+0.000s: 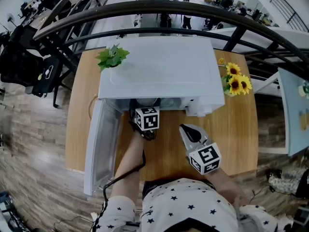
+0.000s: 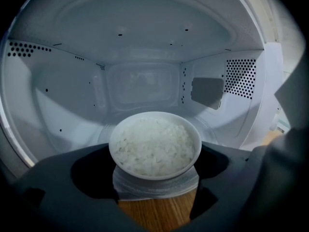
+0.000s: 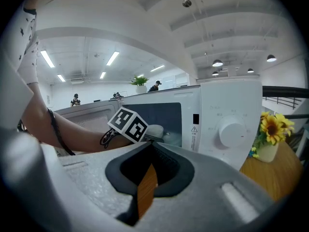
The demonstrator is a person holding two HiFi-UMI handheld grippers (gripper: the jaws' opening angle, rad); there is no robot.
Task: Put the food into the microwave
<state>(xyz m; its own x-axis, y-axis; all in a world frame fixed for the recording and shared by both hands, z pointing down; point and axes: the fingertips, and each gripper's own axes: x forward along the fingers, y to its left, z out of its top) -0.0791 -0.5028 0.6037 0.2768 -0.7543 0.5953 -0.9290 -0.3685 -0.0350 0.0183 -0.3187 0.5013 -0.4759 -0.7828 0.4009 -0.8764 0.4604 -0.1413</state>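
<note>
A white bowl of rice [image 2: 155, 144] sits between the jaws of my left gripper [image 2: 155, 170], which is shut on its sides. The bowl hangs at the mouth of the white microwave [image 1: 159, 66], just over the front sill, with the cavity [image 2: 140, 86] behind it. In the head view the left gripper [image 1: 146, 111] reaches under the microwave's front edge, which hides the bowl. The microwave door [image 1: 101, 144] stands swung out to the left. My right gripper [image 1: 187, 129] hovers over the table right of the opening, jaws together and holding nothing [image 3: 149, 149].
The microwave stands on a wooden table [image 1: 236, 139]. A small green plant [image 1: 112, 57] rests on its top left corner. A vase of sunflowers [image 1: 235, 81] stands at its right side. A dark railing [image 1: 231, 13] arcs behind the table.
</note>
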